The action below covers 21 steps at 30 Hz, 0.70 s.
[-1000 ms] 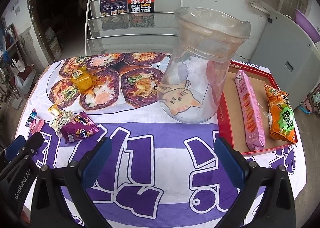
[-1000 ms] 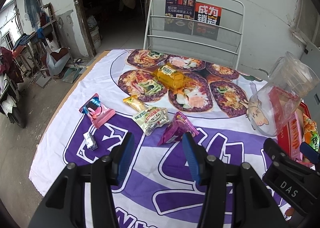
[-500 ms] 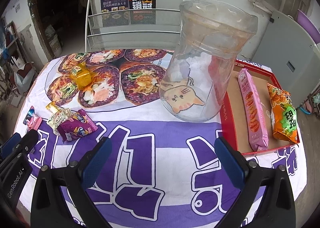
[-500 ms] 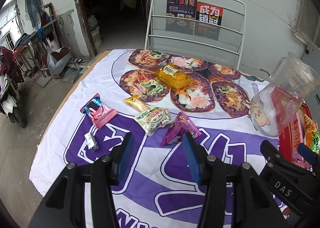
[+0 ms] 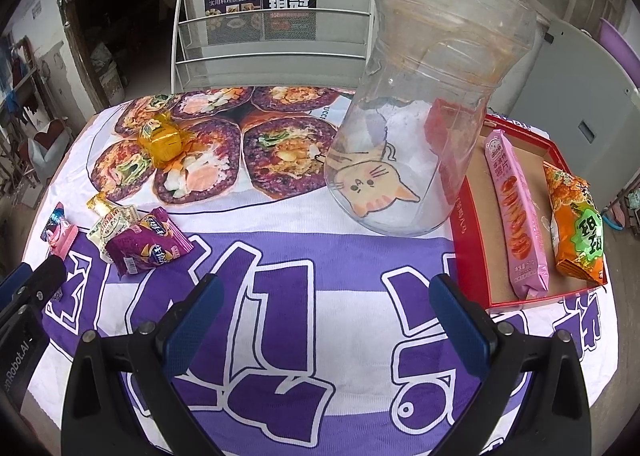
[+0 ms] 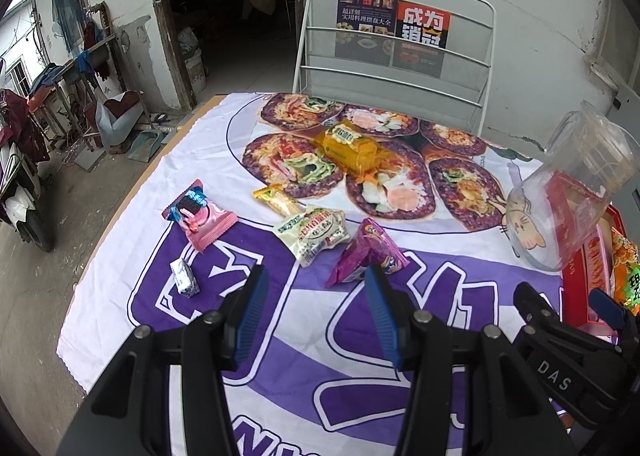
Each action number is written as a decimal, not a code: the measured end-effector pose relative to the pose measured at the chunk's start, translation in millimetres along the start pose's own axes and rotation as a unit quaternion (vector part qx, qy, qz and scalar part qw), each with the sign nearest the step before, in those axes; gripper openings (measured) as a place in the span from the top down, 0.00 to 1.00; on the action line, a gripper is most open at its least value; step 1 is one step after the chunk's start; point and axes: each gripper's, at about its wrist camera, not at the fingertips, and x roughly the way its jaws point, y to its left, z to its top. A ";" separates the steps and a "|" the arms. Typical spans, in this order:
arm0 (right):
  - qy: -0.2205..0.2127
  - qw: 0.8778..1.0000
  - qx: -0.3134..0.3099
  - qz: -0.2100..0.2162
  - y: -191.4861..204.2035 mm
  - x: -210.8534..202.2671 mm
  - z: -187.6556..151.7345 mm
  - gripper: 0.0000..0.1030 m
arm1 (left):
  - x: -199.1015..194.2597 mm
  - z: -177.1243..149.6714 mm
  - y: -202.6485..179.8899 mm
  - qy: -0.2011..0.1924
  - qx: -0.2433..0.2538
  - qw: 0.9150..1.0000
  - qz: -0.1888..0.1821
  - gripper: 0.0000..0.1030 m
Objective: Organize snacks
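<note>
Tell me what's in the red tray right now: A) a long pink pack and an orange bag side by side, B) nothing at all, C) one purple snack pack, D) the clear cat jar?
A: the left wrist view shows the red tray holding a long pink pack and an orange bag side by side; the clear cat jar stands on the cloth beside it.

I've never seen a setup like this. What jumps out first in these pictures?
The big clear jar with a cartoon cat stands mid-table, empty, beside a red tray holding two long snack packs. Small wrapped snacks lie scattered on the purple-and-white cloth, the purple packet nearest the open right tool. The left tool gapes wide toward the jar.
</note>
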 end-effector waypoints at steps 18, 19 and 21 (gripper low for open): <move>-0.018 0.999 -0.024 -0.010 9.1 -26.8 11.5 0.52 | 25.6 -5.7 16.8 0.001 -0.021 1.000 0.008 0.00; -0.020 0.999 -0.026 -0.012 9.6 -30.6 13.3 0.52 | 27.2 -5.1 20.0 0.001 -0.024 1.000 0.011 0.00; -0.026 0.999 -0.030 -0.017 11.2 -38.9 16.9 0.52 | 29.2 -4.0 26.5 -0.002 -0.028 0.999 0.016 0.00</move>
